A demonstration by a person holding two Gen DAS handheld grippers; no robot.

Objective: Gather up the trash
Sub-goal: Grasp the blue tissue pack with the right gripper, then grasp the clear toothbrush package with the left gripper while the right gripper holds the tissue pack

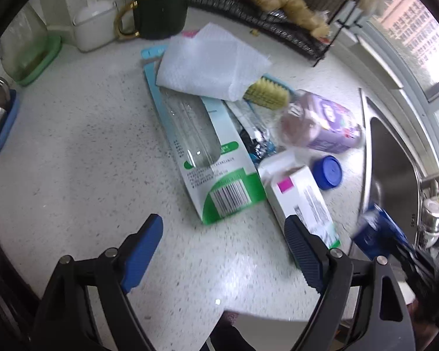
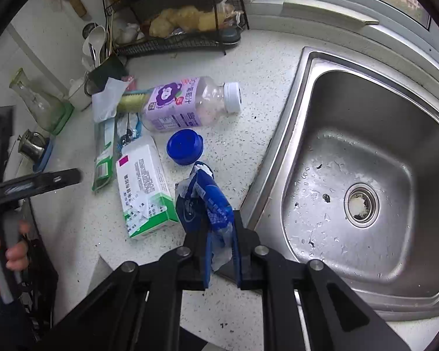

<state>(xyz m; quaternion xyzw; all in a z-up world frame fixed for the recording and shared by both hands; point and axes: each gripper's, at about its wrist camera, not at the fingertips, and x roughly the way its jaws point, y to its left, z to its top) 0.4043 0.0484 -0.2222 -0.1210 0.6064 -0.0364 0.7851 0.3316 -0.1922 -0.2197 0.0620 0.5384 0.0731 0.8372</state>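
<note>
Trash lies on the speckled counter: a white-green box [image 1: 303,201] [image 2: 143,187], a blue cap [image 1: 327,172] [image 2: 185,146], a purple bottle [image 1: 322,122] [image 2: 187,103], a green blister card [image 1: 207,149] [image 2: 104,152], a paper towel [image 1: 210,64] [image 2: 106,98] and a brush [image 1: 266,93]. My left gripper [image 1: 225,245] is open above the counter, its right finger by the box. My right gripper [image 2: 219,228] is shut on a blue wrapper [image 2: 205,201], which also shows in the left wrist view [image 1: 374,231].
A steel sink [image 2: 365,175] lies to the right. A wire rack [image 2: 178,20] with ginger stands at the back. A dark mug [image 1: 158,14], white pot [image 1: 93,23], glass carafe [image 1: 23,46] and metal jug [image 2: 30,144] line the back left.
</note>
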